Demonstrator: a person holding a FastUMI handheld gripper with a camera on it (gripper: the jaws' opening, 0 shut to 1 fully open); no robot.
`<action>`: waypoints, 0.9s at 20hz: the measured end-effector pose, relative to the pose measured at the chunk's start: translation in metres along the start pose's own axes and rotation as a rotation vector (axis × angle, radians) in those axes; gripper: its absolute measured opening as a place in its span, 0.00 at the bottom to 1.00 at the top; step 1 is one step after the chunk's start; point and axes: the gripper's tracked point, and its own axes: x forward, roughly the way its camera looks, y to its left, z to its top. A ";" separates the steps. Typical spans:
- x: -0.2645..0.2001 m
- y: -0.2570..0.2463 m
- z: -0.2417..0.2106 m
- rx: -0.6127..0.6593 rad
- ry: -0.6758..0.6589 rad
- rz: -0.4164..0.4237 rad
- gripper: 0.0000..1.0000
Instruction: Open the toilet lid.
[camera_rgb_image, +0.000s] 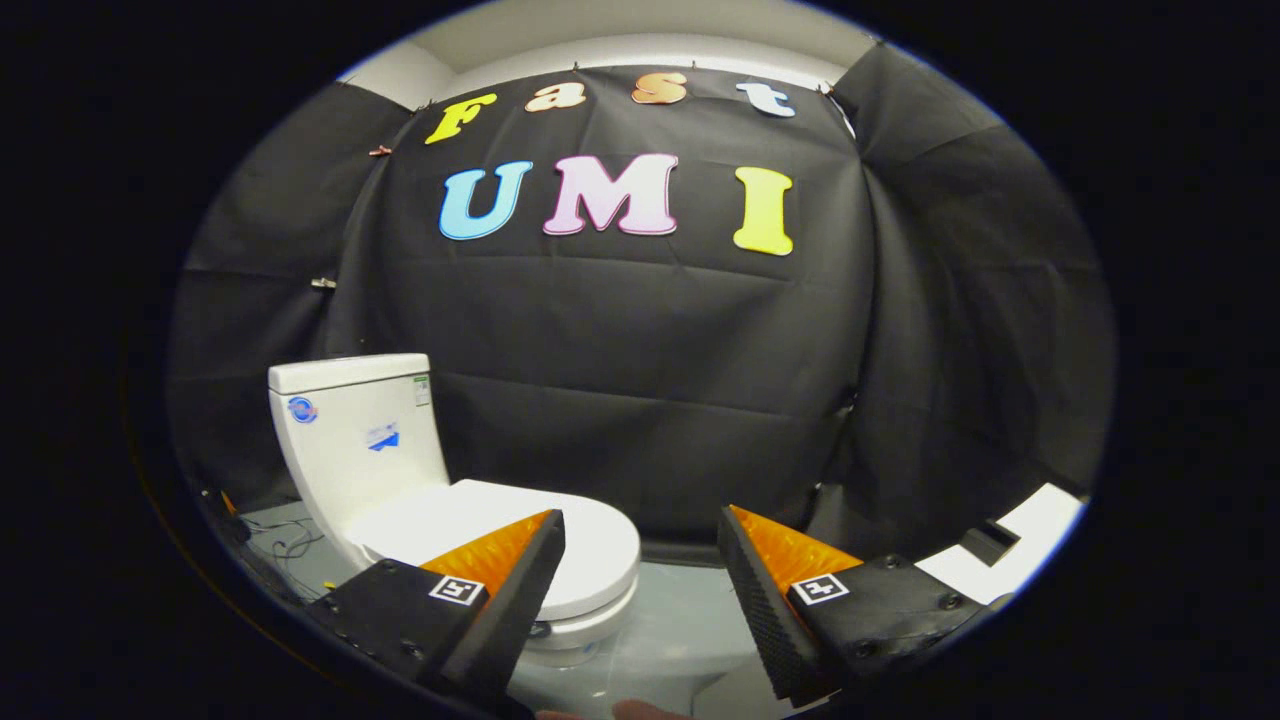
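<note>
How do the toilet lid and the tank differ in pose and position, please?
The toilet lid lies flat and closed over the bowl; the tank stands upright behind it. The lid is rounded and bare; the tank is boxy with stickers on it. The lid's front edge sits just beyond the open tool, with one finger overlapping it; the tank is farther off. Both are white.

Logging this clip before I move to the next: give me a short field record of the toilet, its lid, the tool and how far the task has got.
toilet: white toilet on a pale floor, in front of the black cloth wall
lid: lid down flat, closed
tank: upright tank behind the lid, stickers on its side
tool: tool open, nothing between its fingers; one finger overlaps the lid's near edge in view, contact unclear
cables: cables on the floor beside the tank
task: lid not yet lifted
</note>
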 end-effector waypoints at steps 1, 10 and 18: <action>0.007 0.007 -0.010 0.054 0.062 0.030 0.95; 0.044 0.042 -0.113 0.480 0.498 0.134 0.95; 0.064 0.069 -0.216 0.676 0.893 0.106 0.96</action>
